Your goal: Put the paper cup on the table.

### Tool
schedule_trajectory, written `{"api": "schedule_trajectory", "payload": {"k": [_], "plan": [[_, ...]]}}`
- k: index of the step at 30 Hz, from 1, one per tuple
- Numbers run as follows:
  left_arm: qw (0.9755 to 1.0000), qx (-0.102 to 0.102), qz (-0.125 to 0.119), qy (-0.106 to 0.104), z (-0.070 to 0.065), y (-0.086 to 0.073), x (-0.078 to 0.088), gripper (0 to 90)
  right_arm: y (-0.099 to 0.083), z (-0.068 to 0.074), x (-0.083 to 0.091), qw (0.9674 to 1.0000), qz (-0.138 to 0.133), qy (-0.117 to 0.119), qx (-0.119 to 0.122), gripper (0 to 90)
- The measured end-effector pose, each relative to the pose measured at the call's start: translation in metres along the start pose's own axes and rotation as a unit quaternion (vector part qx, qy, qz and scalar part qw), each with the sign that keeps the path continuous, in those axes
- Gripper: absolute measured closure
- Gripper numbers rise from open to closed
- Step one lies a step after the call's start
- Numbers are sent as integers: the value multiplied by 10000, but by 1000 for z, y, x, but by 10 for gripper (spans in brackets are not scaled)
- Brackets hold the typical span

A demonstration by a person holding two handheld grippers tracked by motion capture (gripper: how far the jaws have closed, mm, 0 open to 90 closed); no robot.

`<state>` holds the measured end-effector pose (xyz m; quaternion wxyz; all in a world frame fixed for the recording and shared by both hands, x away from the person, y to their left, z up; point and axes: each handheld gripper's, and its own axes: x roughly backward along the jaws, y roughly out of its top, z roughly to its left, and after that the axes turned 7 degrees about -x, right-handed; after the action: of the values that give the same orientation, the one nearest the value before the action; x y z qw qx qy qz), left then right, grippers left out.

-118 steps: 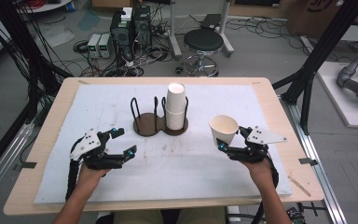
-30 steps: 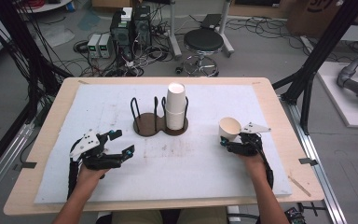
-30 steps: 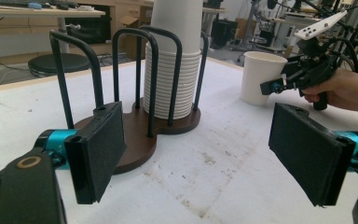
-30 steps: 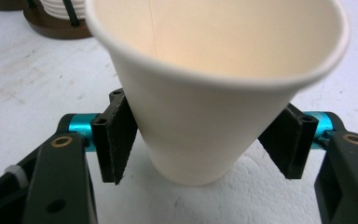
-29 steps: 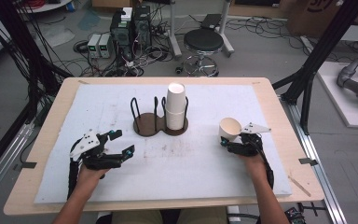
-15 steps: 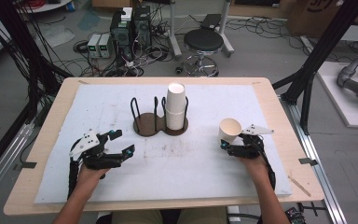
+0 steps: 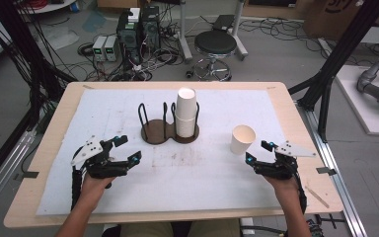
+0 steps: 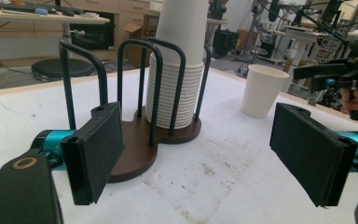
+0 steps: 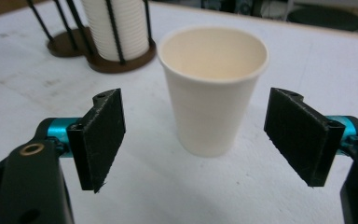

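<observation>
A single cream paper cup (image 7: pixel 243 139) (image 9: pixel 213 88) stands upright on the white mat, free of any grip. My right gripper (image 7: pixel 257 152) (image 9: pixel 204 137) sits just behind it; its jaws have just been opening, stand wide, and the cup is ahead of the pads, not between them. A tall stack of white cups (image 7: pixel 186 112) (image 8: pixel 179 60) fills the right half of a brown wire holder (image 7: pixel 154 133). My left gripper (image 7: pixel 129 148) (image 8: pixel 209 154) rests low at the near left, pointing at the holder. Its jaws have just been opening a little and hold nothing.
The holder's left half (image 8: pixel 86 79) has bare black wire loops. The white mat (image 7: pixel 207 173) covers most of the wooden table (image 7: pixel 44 148). A stool (image 7: pixel 215 44) and electronics (image 7: pixel 133 29) stand beyond the far edge, and black frame posts (image 7: pixel 335 64) flank the table.
My right gripper has let go of the cup, which was tilted in its jaws and now stands upright. The gripper has drawn back toward the person. The left hand has kept still.
</observation>
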<state>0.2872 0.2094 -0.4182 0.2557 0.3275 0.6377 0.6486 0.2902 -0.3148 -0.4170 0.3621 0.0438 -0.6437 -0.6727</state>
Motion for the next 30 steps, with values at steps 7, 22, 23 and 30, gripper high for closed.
{"api": "schedule_trajectory", "payload": {"k": [7,22,23,30], "plan": [[9999,-101,-63,36,-2,2,1,168,5,17,10,9990,-243,234,302,209],[9998,-179,-127,19,-8,7,8,169,9,37,20,9976,-347,416,431,209],[9998,-170,-134,15,-9,8,9,169,9,38,20,9977,-326,398,439,209],[9998,-152,-116,38,-9,7,9,169,8,36,17,9979,-277,405,428,209]]}}
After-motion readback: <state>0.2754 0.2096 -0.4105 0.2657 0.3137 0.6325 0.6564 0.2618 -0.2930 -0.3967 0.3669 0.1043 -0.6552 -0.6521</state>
